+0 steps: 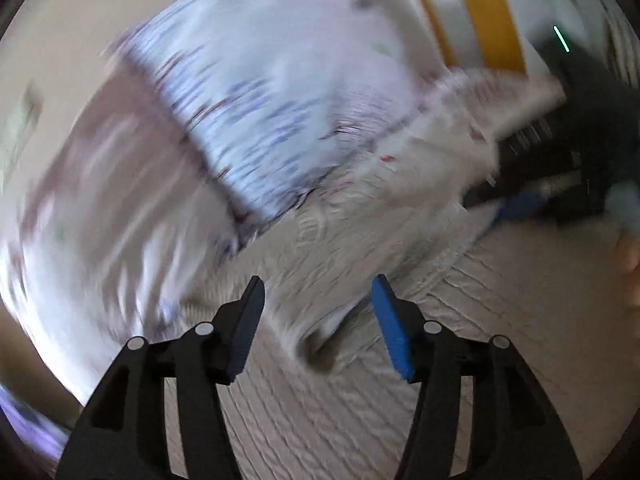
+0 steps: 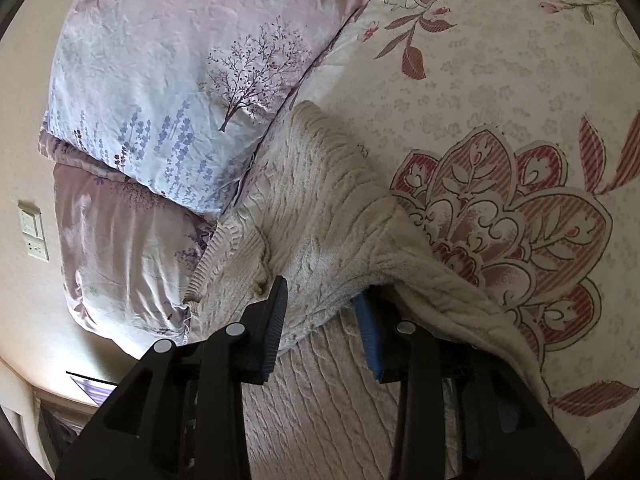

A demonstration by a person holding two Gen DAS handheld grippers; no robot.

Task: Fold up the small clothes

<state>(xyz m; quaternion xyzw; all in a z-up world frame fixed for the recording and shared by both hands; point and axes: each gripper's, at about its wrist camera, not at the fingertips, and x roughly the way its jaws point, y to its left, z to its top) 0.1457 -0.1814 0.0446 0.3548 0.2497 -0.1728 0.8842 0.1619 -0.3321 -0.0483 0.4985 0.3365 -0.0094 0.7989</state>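
Cream knit sweater on floral bedsheet; writing seemingly none.

The sweater is cream with a ribbed, cable-like knit. Just beside it, the upper pillow is pale blue and lilac, printed with a purple tree, lavender sprigs and a green clover; the lower pillow is mauve. Under the sweater, the bedsheet is off-white with large red-pink flowers and leaves. The right tongs are black, one pad blue.
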